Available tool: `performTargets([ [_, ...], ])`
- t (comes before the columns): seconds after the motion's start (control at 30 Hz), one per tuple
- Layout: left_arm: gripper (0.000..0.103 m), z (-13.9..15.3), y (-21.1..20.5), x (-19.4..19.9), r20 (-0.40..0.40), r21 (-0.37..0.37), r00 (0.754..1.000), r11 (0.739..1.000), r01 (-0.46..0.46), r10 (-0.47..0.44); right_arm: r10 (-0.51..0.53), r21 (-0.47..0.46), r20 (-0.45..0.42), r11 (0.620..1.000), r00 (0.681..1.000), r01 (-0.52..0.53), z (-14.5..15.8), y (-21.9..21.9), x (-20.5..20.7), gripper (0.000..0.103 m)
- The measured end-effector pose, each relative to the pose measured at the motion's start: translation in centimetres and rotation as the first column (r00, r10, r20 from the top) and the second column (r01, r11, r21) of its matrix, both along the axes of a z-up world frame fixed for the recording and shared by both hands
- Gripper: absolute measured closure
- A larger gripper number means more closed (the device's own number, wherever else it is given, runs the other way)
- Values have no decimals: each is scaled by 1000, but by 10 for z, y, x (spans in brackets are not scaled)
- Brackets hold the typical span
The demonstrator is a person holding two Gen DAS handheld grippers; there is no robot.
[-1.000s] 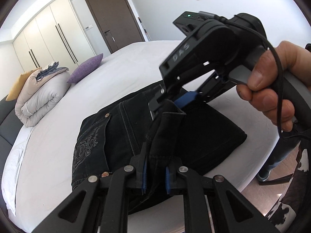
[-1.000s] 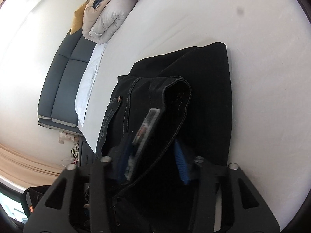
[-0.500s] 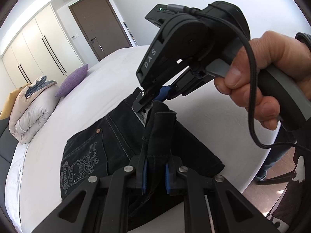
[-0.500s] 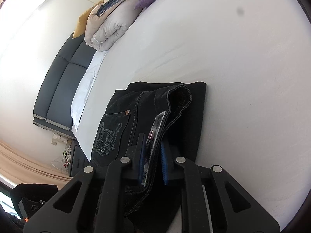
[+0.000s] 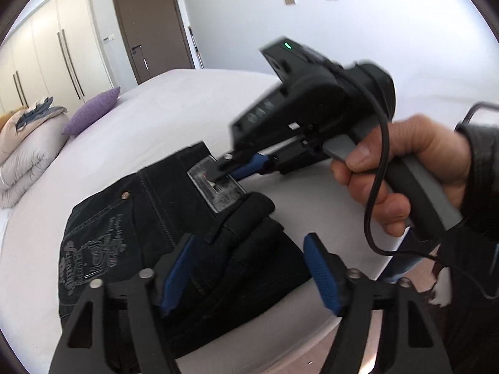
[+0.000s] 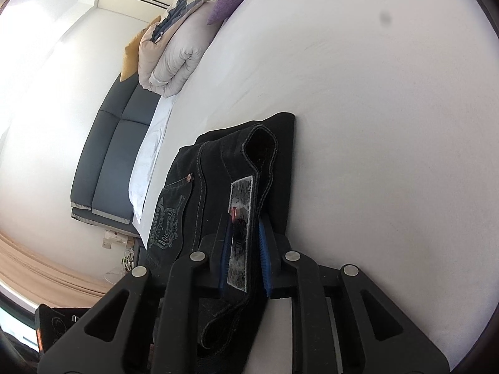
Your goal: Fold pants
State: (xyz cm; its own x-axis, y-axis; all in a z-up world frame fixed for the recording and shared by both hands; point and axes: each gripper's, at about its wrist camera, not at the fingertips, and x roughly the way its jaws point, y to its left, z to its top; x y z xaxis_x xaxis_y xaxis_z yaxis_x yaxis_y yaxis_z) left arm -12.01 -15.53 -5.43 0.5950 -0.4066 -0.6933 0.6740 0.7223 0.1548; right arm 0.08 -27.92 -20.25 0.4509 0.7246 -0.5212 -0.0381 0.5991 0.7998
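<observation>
On the bed (image 5: 193,99), left gripper (image 5: 249,268) has released the pants (image 5: 162,205); right gripper (image 6: 244,258) still clamps them.

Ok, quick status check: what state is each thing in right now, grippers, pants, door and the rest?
Left gripper: open, straddling the waistband, not clamping.
Right gripper: shut on the waistband at the label patch.
Pants: folded, lying flat on the bed, back pocket up.
Door: closed.
Wardrobe doors: closed.
Duvet: folded, at the bed's far end.
</observation>
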Motion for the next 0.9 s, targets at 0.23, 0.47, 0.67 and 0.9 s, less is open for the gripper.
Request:
performTargets([
  [0.23, 22, 35, 57, 20, -20, -122, 993, 986, -118, 116, -79, -26, 34, 996, 996, 80, 28, -31, -26, 85],
  [0.47, 32, 16, 99, 84, -147, -81, 962, 966, -244, 231, 78, -73, 108, 995, 991, -71, 64, 16, -24, 85],
  [0.67, 70, 14, 116, 128, -198, -17, 945, 963, -270, 262, 147, -238, 4, 961, 989, -142, 33, 52, -26, 97],
  [0.9, 94, -16, 120, 151, -268, 59, 916, 954, -294, 299, 137, -215, 44, 969, 990, -125, 15, 44, -34, 103],
])
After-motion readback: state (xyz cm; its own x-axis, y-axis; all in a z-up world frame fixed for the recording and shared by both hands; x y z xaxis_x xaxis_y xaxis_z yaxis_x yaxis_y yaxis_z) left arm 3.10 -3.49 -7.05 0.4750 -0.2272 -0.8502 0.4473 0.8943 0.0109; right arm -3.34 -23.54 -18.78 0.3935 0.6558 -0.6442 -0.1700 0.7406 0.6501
